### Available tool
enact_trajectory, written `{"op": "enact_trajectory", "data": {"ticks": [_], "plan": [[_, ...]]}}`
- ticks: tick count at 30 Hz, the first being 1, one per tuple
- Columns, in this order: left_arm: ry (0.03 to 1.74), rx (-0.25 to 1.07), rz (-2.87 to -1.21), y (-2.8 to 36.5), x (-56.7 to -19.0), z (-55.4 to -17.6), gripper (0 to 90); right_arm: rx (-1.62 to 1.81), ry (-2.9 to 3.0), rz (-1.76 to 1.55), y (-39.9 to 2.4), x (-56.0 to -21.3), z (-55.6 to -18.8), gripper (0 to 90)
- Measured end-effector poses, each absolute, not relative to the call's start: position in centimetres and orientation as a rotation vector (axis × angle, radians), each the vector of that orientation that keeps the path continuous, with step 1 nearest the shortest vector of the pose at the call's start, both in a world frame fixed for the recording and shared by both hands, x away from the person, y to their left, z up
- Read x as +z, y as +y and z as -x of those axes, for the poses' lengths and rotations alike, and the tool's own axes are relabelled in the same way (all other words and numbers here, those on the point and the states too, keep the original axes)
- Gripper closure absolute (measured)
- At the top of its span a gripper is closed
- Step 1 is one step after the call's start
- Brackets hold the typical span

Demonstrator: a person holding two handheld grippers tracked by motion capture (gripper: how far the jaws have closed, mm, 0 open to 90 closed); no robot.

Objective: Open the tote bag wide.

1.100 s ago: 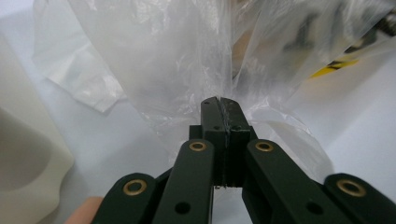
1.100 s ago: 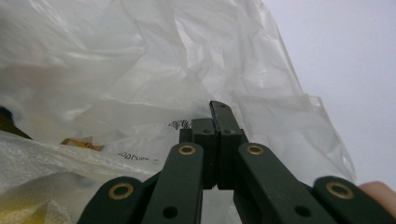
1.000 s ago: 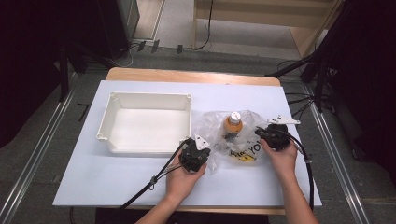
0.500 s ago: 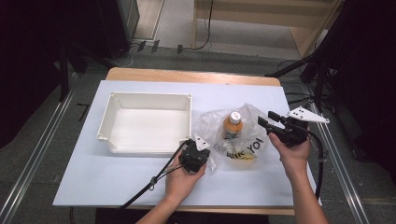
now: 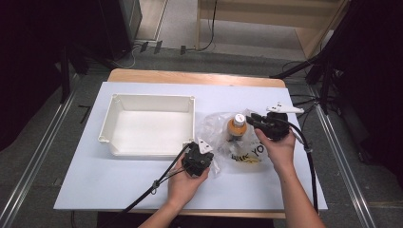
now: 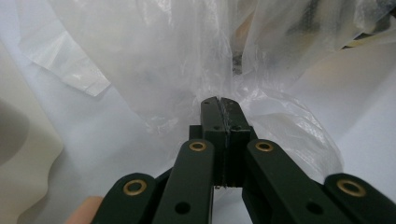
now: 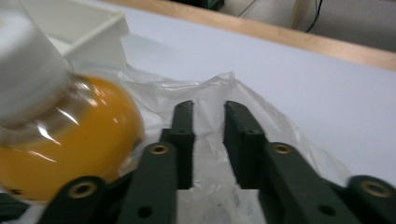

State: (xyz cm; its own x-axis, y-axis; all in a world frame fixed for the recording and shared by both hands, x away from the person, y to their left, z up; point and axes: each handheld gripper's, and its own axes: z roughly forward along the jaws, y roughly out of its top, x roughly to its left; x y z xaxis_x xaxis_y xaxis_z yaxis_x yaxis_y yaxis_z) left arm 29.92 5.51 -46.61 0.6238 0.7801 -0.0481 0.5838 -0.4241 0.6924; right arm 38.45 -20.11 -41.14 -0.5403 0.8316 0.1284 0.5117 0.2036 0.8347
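Left gripper (image 6: 219, 105) clamps the bag (image 6: 187, 60); right gripper (image 7: 205, 121), jaws apart, likely grabs the bottle (image 7: 65, 140) next.

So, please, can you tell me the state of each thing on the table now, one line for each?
left gripper: jaws shut on the plastic bag.
right gripper: jaws open, empty, beside the bottle.
bottle: upright, white cap on, orange liquid inside, standing in the bag.
plastic bag: crumpled, open around the bottle.
white tray: empty, upright.
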Motion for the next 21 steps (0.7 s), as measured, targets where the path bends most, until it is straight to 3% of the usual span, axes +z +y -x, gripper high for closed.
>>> {"op": "enact_trajectory", "data": {"ticks": [1,3,21], "plan": [[1.065,0.367,-2.156,5.5,-46.6,-29.9,90.0,1.266,2.135,-1.258,-20.1,-41.1,-38.4,80.2],[1.060,0.365,-2.161,5.6,-46.6,-29.9,90.0,1.193,2.165,-1.288,-19.7,-42.5,-39.0,89.5],[1.080,0.351,-2.172,6.0,-46.8,-29.8,90.0,1.015,2.196,-1.484,-20.9,-47.1,-40.8,90.0]]}}
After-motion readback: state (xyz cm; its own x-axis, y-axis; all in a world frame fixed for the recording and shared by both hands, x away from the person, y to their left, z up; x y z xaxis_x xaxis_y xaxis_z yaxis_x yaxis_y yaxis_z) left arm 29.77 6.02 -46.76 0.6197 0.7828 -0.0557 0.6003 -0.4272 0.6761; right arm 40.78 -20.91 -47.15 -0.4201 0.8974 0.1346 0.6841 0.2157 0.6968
